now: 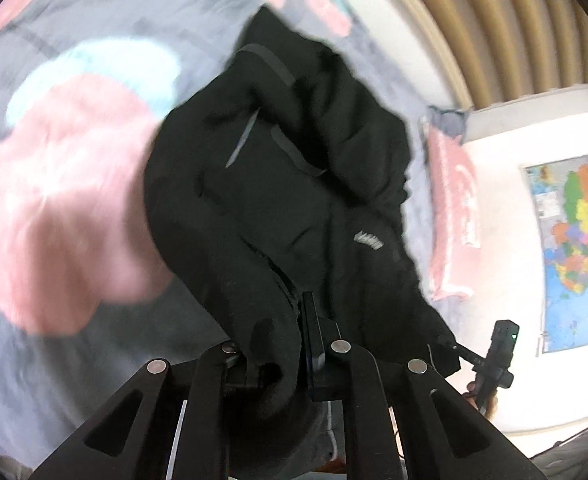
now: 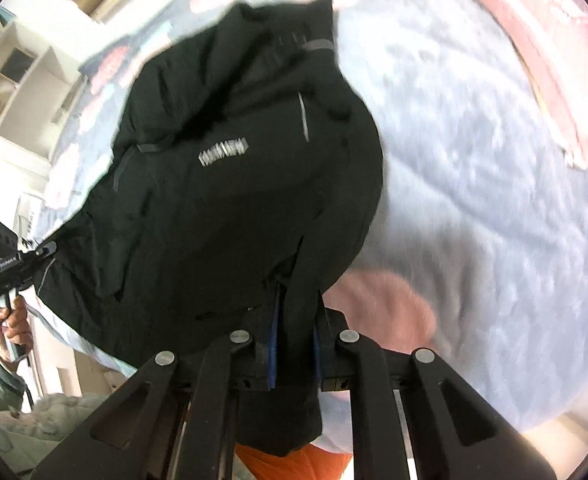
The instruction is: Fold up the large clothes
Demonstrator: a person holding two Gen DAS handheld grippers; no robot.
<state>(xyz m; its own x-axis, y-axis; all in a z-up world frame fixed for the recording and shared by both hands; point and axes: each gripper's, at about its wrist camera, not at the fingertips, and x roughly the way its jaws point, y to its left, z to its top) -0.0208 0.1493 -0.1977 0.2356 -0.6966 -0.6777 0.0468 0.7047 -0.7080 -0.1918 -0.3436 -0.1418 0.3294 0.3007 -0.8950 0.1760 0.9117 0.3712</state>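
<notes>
A large black jacket [image 1: 294,184] with a small grey logo hangs between both grippers above the bed. My left gripper [image 1: 282,344] is shut on a fold of the jacket's edge, the cloth bunched between its fingers. In the right wrist view the same black jacket [image 2: 230,200] fills the middle, and my right gripper [image 2: 294,344] is shut on another part of its edge, with blue pads showing beside the cloth. Each view shows the other gripper pinching the jacket's far corner: the right gripper [image 1: 459,350] and the left gripper [image 2: 48,249].
A grey bedspread [image 1: 94,16] with pink and pale blue patches lies under the jacket. A pink pillow [image 1: 453,216] sits by the wall, near a coloured map [image 1: 573,248]. White shelves [image 2: 18,68] stand at the left. A hand [image 2: 14,326] holds the left gripper's handle.
</notes>
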